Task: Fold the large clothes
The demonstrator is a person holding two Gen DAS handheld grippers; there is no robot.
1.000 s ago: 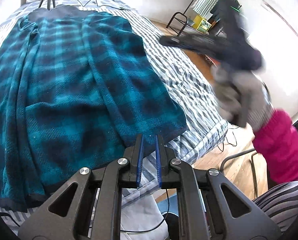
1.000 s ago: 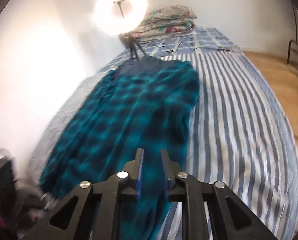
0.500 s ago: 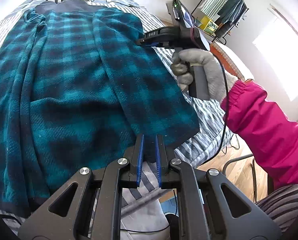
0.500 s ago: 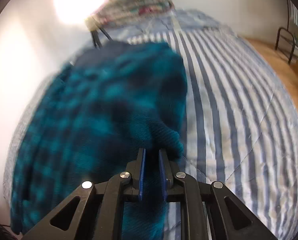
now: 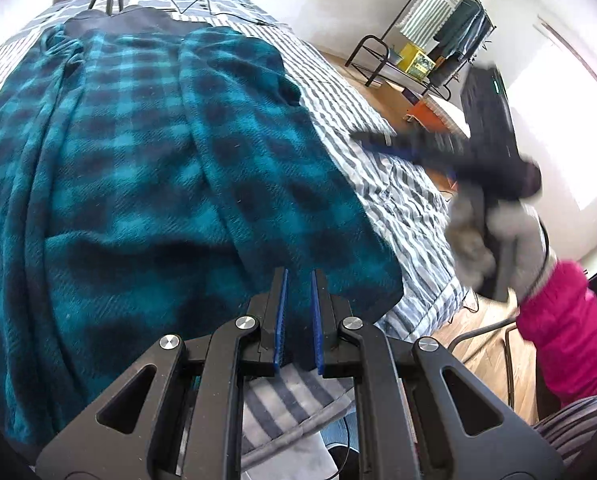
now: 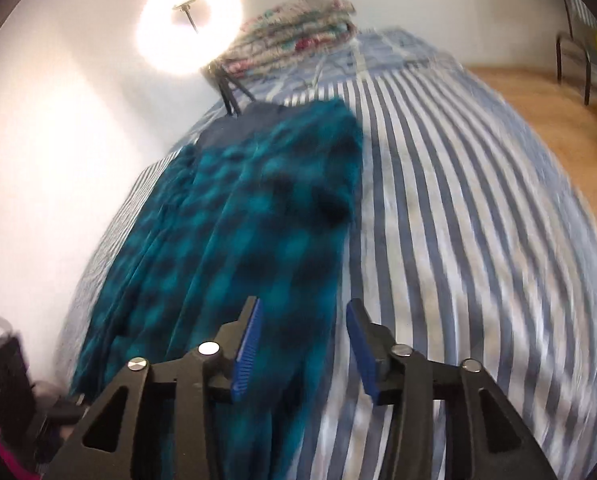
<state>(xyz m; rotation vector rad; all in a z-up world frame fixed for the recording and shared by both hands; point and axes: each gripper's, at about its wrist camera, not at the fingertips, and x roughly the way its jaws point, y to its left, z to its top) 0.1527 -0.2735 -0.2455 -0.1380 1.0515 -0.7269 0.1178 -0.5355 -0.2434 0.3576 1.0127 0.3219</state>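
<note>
A large teal and black plaid fleece garment (image 5: 146, 168) lies spread lengthwise on a striped bed; it also shows in the right wrist view (image 6: 250, 216). Its right side is folded inward over the middle. My left gripper (image 5: 297, 280) hovers at the garment's near hem, jaws nearly shut with a narrow gap and nothing between them. My right gripper (image 6: 304, 312) is open and empty above the garment's right edge; it also shows blurred in the left wrist view (image 5: 382, 140), off to the right over the bedsheet.
The blue and white striped bedsheet (image 6: 458, 240) covers the bed. Folded floral quilts (image 6: 298, 32) and a ring light (image 6: 188, 28) on a tripod stand at the far end. A clothes rack (image 5: 438, 40) and wooden floor (image 5: 482, 344) lie to the right.
My right gripper has opened, let go of the garment's edge and pulled back to the right off the garment. The left gripper has barely moved.
</note>
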